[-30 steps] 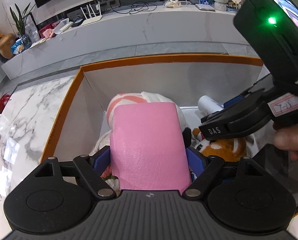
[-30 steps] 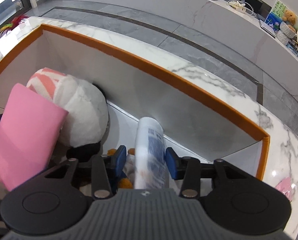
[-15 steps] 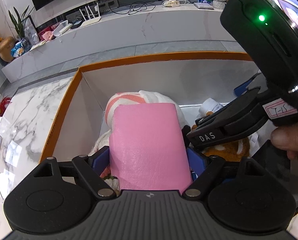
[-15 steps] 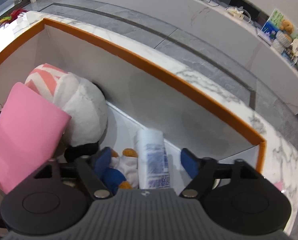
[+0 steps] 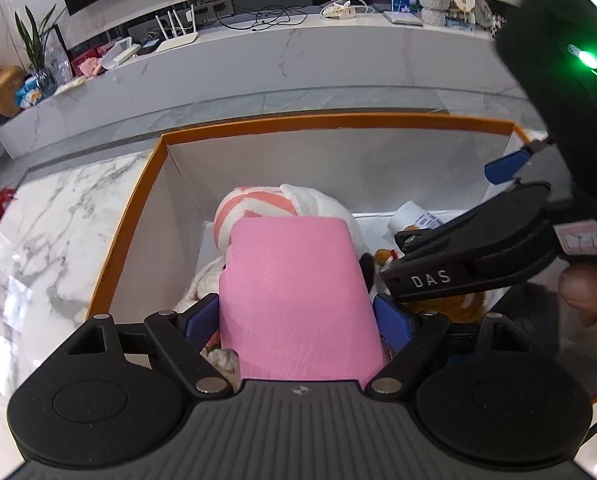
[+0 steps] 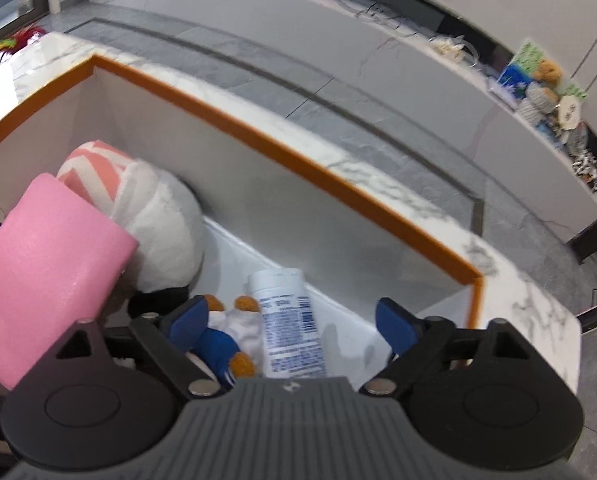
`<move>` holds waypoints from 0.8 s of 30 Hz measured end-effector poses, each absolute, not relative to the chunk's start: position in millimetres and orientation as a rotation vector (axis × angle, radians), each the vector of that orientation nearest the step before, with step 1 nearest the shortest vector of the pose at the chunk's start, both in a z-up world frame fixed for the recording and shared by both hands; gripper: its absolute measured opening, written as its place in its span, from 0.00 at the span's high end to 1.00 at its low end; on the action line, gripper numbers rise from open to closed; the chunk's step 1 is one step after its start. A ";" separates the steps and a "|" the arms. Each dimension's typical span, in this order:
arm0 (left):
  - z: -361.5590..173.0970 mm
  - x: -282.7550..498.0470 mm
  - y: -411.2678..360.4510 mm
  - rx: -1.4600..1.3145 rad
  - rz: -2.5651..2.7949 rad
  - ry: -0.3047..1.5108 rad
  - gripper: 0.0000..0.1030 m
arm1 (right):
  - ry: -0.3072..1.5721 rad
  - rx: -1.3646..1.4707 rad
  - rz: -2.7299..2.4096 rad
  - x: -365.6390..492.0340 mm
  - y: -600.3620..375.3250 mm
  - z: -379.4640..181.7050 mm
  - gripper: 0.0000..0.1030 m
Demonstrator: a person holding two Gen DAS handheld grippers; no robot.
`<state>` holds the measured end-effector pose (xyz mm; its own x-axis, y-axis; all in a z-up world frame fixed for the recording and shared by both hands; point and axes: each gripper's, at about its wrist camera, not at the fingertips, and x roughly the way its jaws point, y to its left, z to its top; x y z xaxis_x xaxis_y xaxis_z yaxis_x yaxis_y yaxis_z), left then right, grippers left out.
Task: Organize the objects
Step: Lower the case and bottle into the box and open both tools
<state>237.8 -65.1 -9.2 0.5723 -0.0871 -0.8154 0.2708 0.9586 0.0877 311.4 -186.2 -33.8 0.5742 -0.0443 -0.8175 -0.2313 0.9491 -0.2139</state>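
Observation:
My left gripper [image 5: 298,320] is shut on a pink leather pouch [image 5: 296,300] and holds it over an orange-rimmed white box [image 5: 338,122]. The pouch also shows at the left of the right wrist view [image 6: 46,280]. My right gripper [image 6: 294,320] is open and empty above the box [image 6: 282,140]; it shows in the left wrist view as a black body [image 5: 478,252]. Below it a white bottle with a blue label [image 6: 286,320] lies on the box floor, free of the fingers. A white and coral striped plush [image 6: 146,200] lies in the box.
A small plush with blue clothing and orange-brown paws [image 6: 226,344] lies beside the bottle. The box stands on a marble tabletop [image 5: 58,216]. A long marble console [image 5: 298,52] with a router, cables and a plant runs along the far wall.
My right gripper has opened and let go of the white bottle, which now lies in the box, and it has lifted and pulled back. My left gripper still holds the pink pouch.

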 end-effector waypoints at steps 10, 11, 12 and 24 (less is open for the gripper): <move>13.6 223.6 -61.2 0.179 -0.230 0.861 0.07 | 0.868 -0.203 0.077 280.8 -203.3 -17.3 0.07; 14.4 222.9 -60.6 0.180 -0.230 0.857 0.07 | 0.862 -0.194 0.074 282.6 -203.7 -15.7 0.07; 15.4 222.8 -60.3 0.179 -0.232 0.857 0.07 | 0.854 -0.186 0.071 280.1 -204.8 -14.2 0.07; 24.5 215.2 -53.5 0.176 -0.236 0.856 0.07 | 0.788 -0.098 -0.049 242.9 -207.6 7.4 0.05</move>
